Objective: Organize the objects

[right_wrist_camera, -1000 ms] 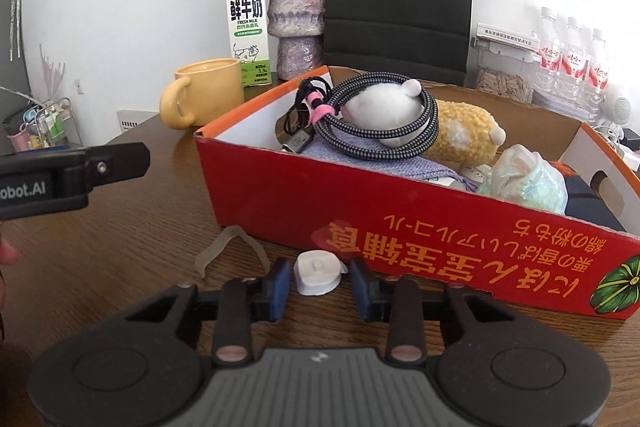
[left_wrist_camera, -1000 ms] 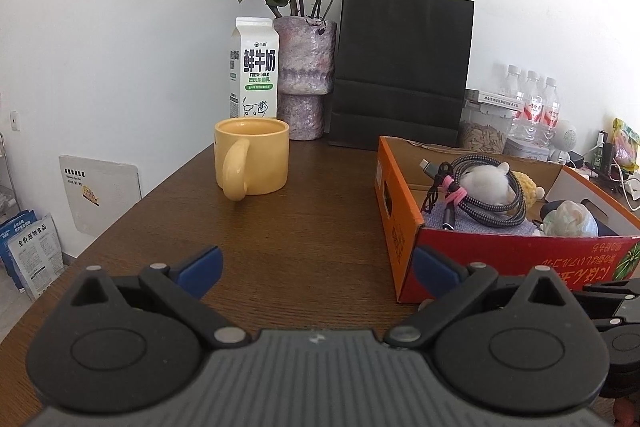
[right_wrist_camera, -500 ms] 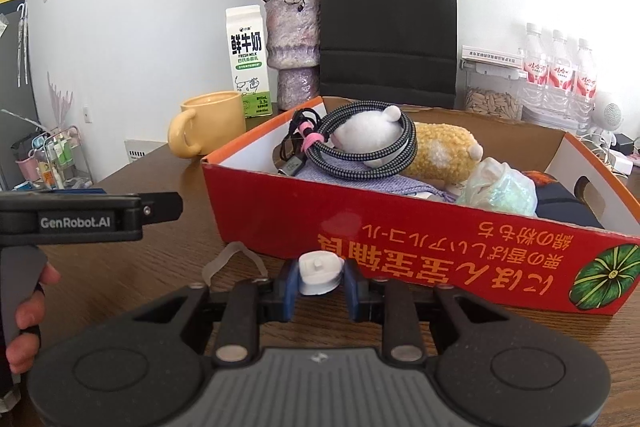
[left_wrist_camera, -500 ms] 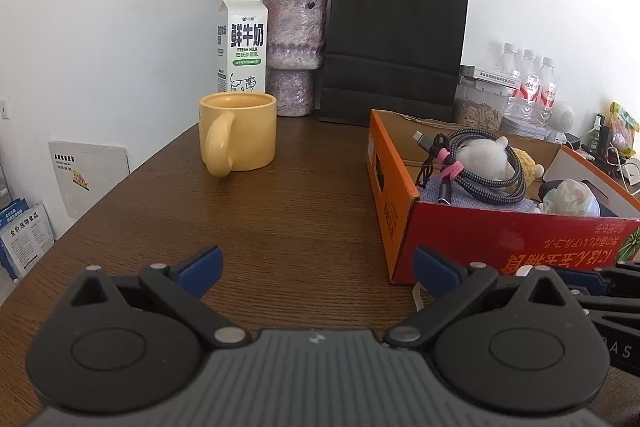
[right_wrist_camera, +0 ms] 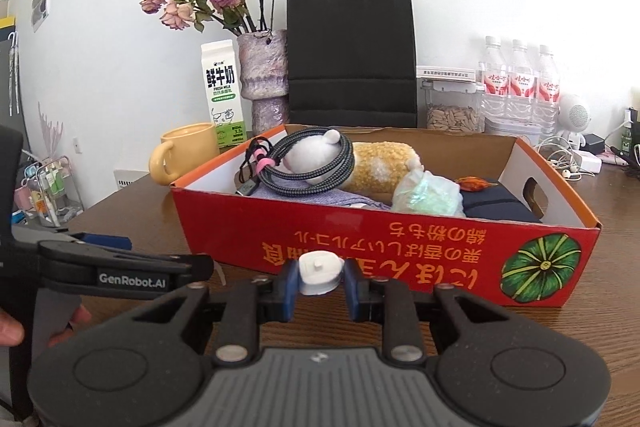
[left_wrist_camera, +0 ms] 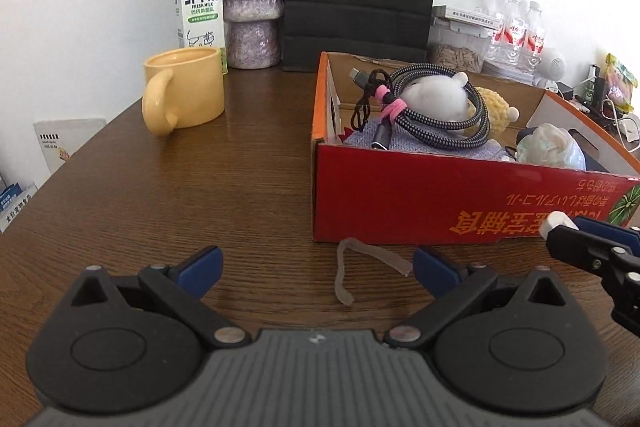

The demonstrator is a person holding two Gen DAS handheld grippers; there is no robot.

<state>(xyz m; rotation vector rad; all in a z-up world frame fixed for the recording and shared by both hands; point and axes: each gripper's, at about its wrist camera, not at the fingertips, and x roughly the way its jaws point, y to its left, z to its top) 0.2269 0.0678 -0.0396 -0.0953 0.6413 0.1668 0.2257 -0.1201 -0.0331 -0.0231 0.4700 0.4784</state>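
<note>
In the left wrist view, the left hand-held gripper (left_wrist_camera: 316,267) is seen spread wide and empty, now brought low over a pale rubber strip (left_wrist_camera: 352,269) lying on the counter (left_wrist_camera: 200,187) just before the red box (left_wrist_camera: 460,203). In the right wrist view, the small white cap (right_wrist_camera: 320,273) is pinched in the right hand-held gripper (right_wrist_camera: 320,285) and has been lifted off the counter, so dropping it into the box is judged next.

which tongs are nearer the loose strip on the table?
Left. The left tongs stand open with the translucent strip between their fingers; the right tongs, shut on the small white cap, are off to its right.
</note>
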